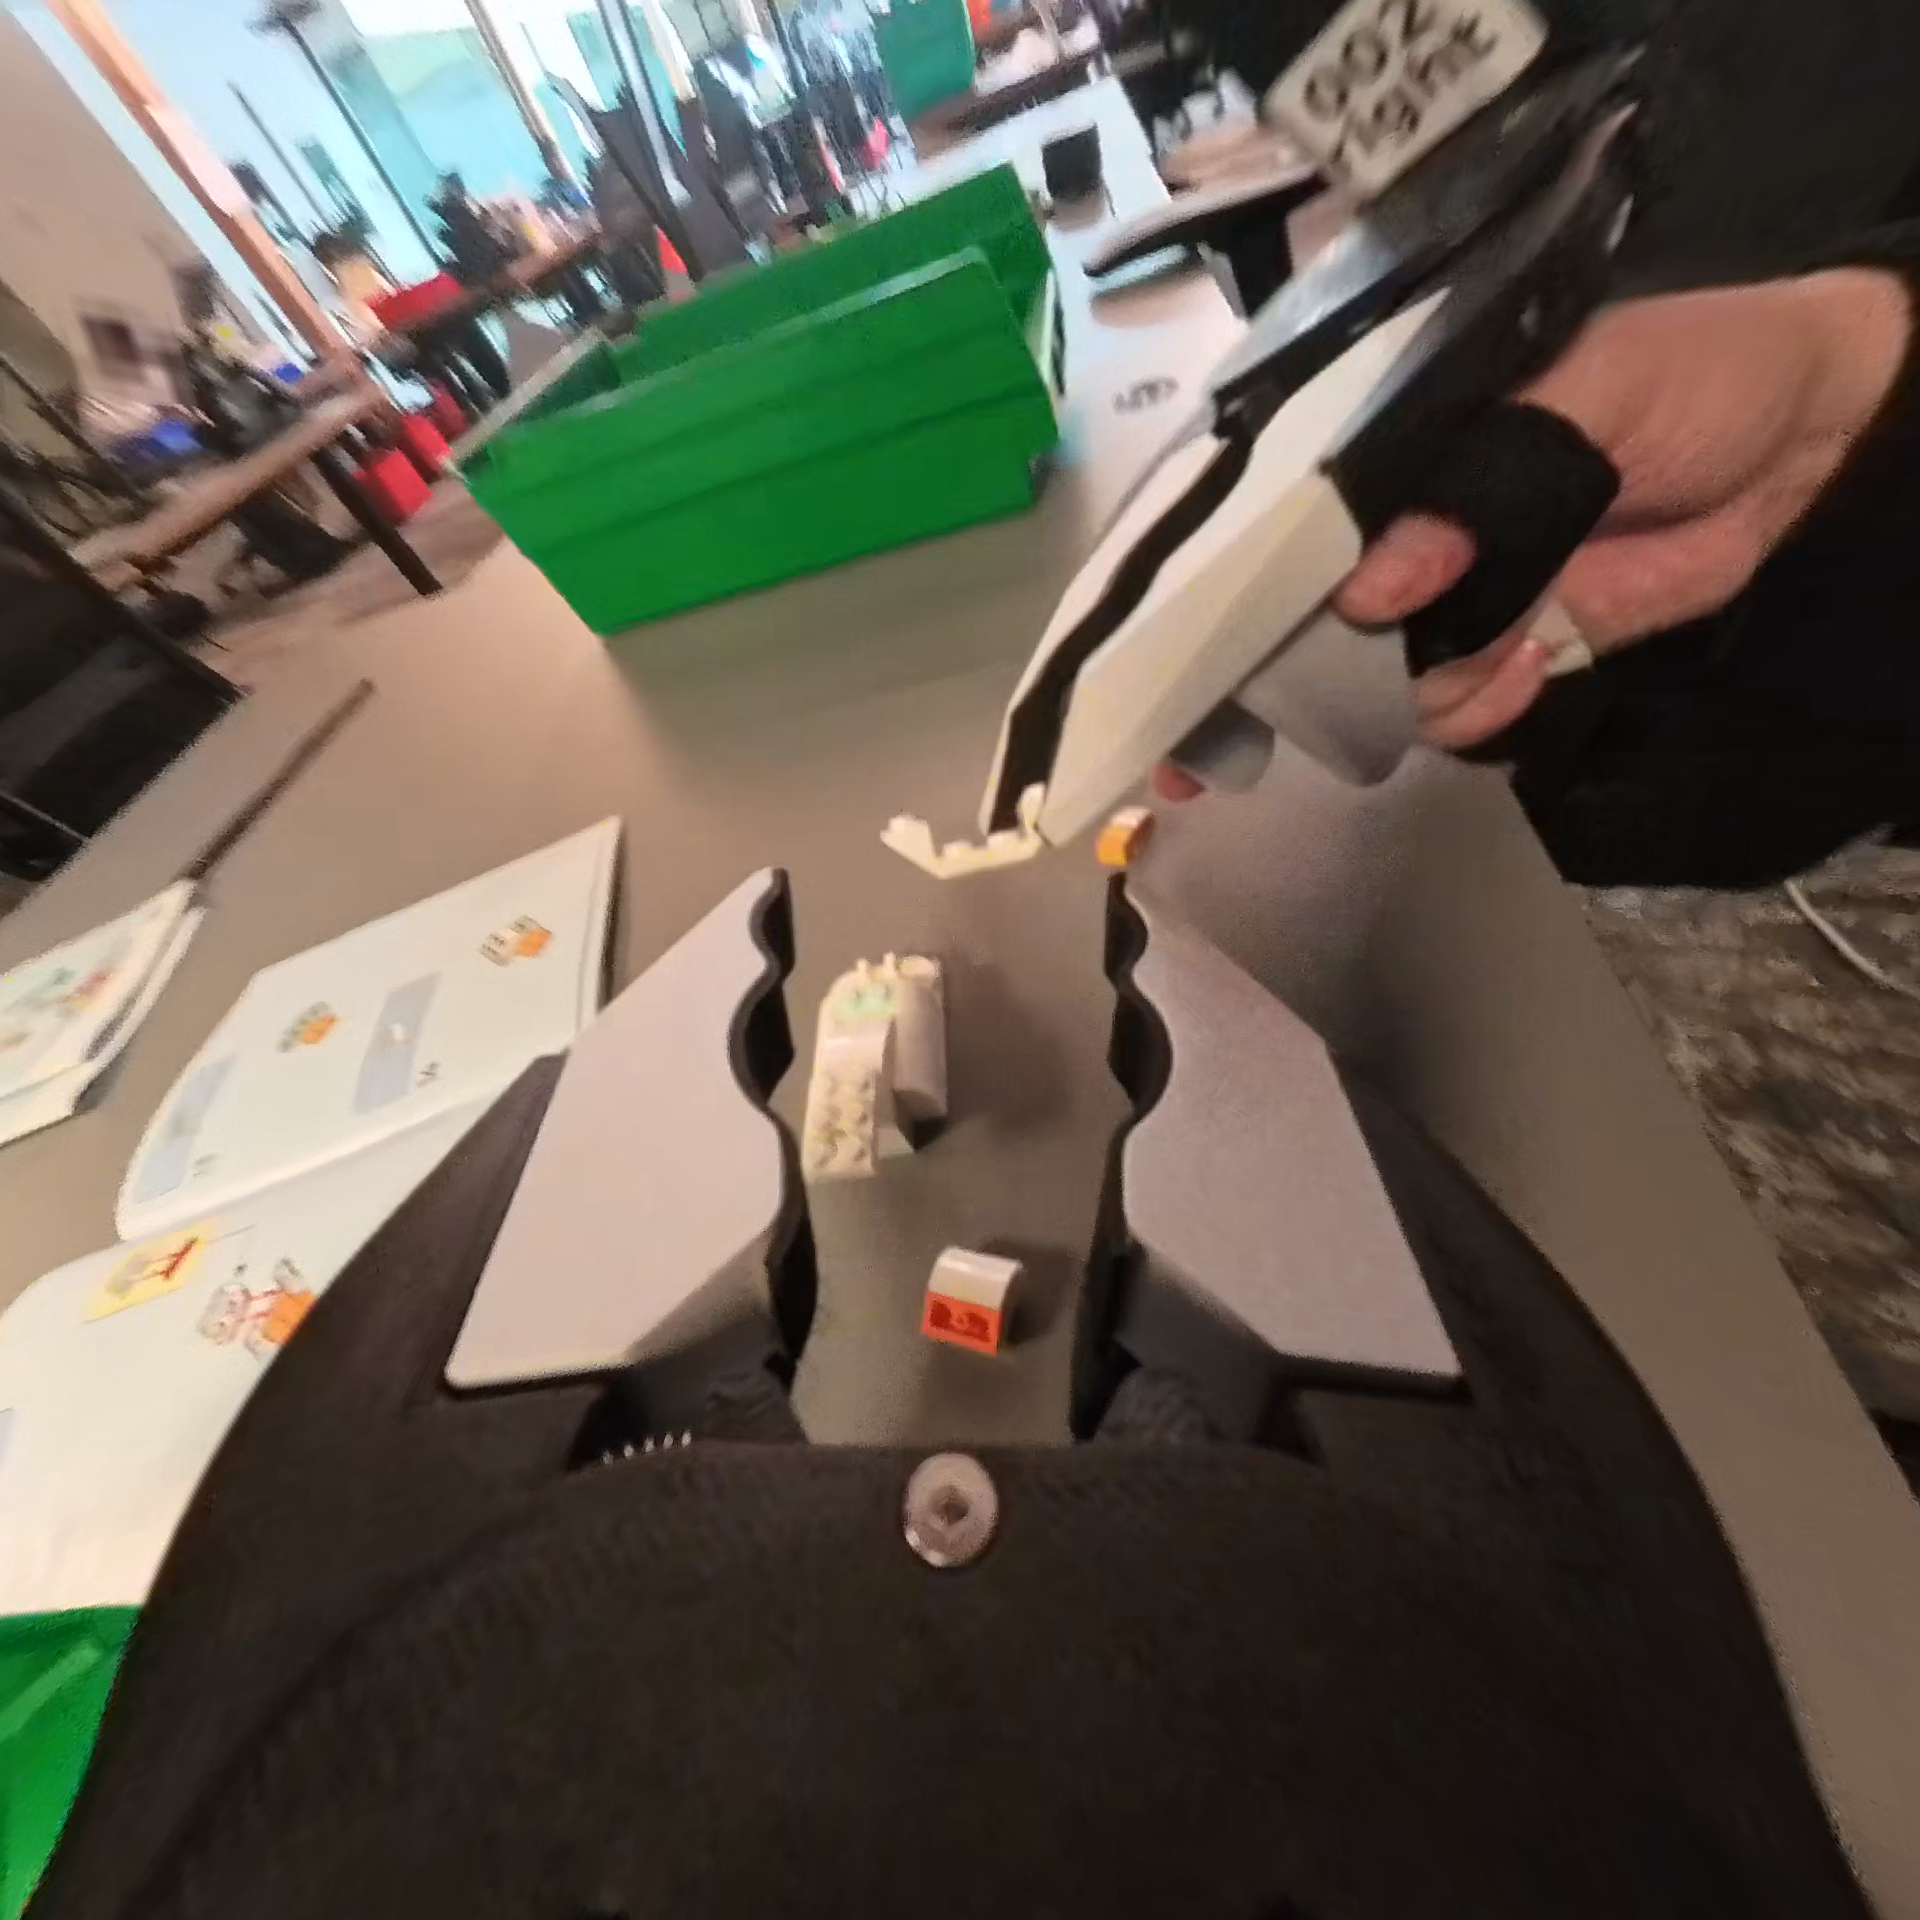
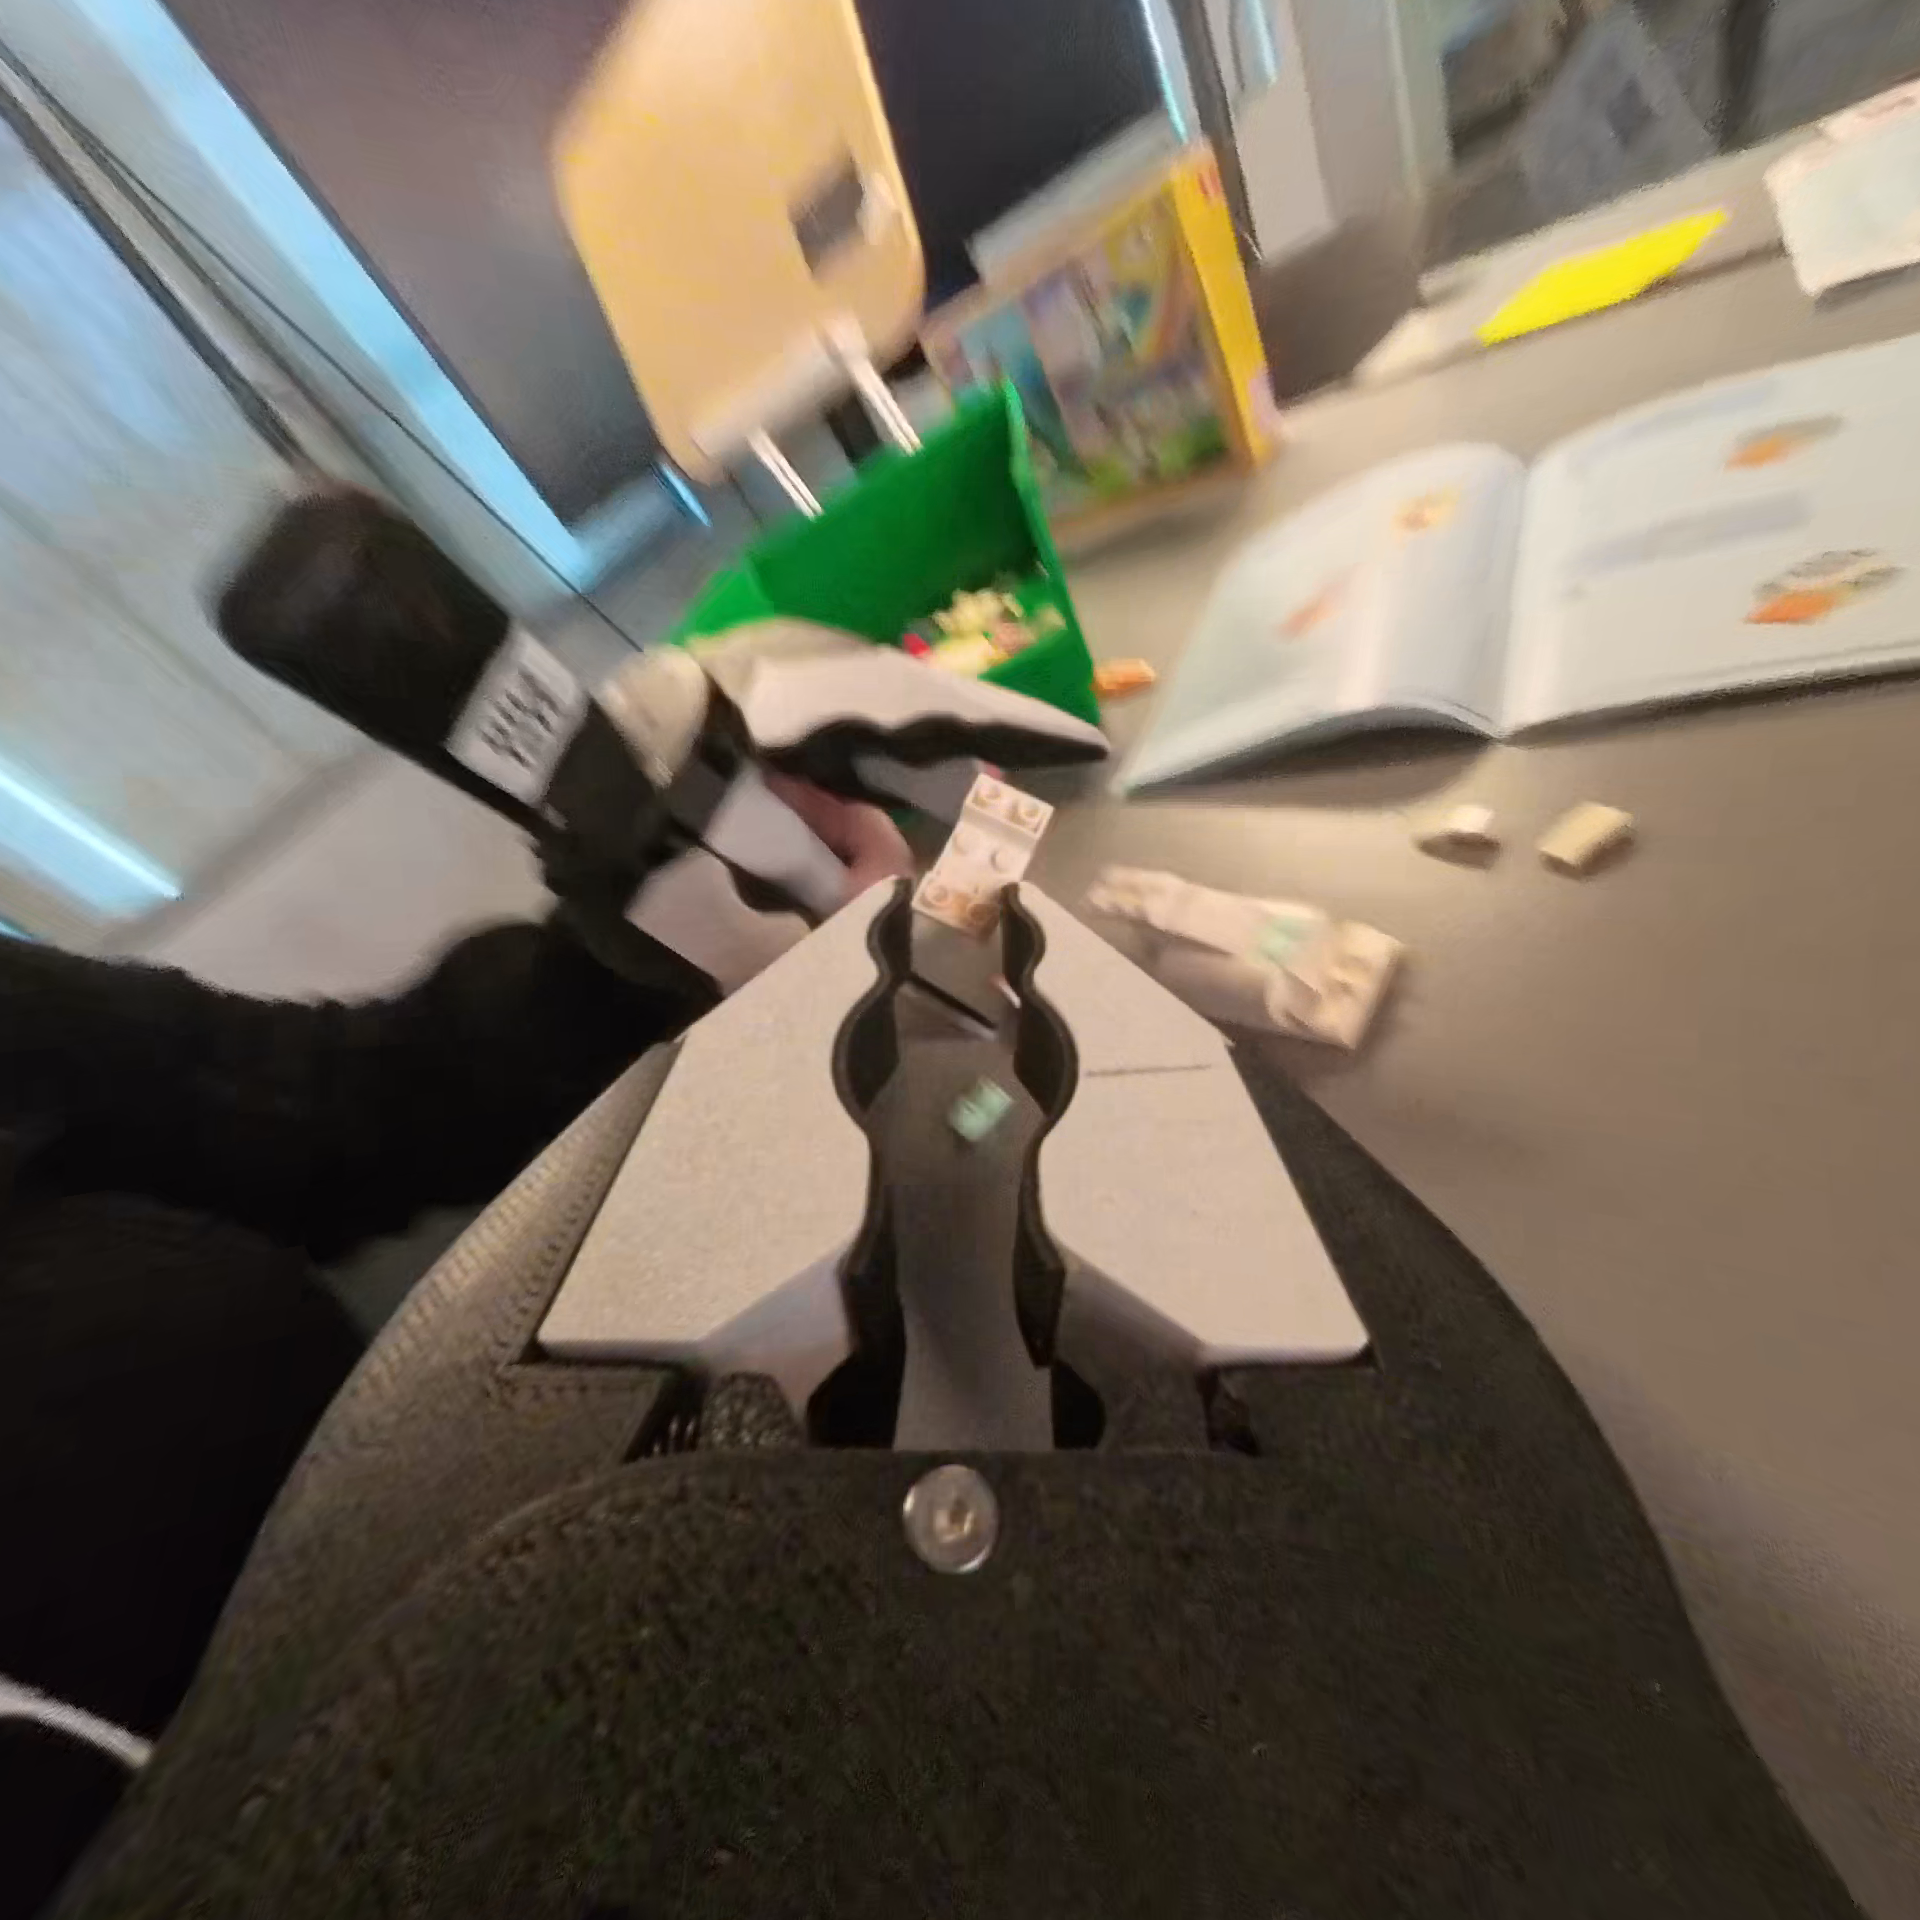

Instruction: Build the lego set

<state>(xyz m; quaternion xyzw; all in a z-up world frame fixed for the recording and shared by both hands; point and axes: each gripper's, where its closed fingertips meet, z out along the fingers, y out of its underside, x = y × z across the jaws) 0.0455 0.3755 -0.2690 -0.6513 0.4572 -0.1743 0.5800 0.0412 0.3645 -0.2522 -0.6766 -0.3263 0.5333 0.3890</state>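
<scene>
Right hand-held gripper point(image 2: 961, 902) grasps a studded white lego plate point(image 2: 982, 857) at its fingertips, above the matte grey desk point(image 1: 644, 727).
Left hand-held gripper point(image 1: 945, 914) hangs released, wavy black pads apart, over a white curved lego assembly point(image 1: 878, 1060) mid-desk; glossy green bins point(image 1: 790, 416) toward the far edge, open booklet point(image 1: 384, 1029) beside them.

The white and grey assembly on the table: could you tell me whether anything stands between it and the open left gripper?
Nothing visible does: the white and grey assembly lies in the gap between the left gripper jaws.
</scene>
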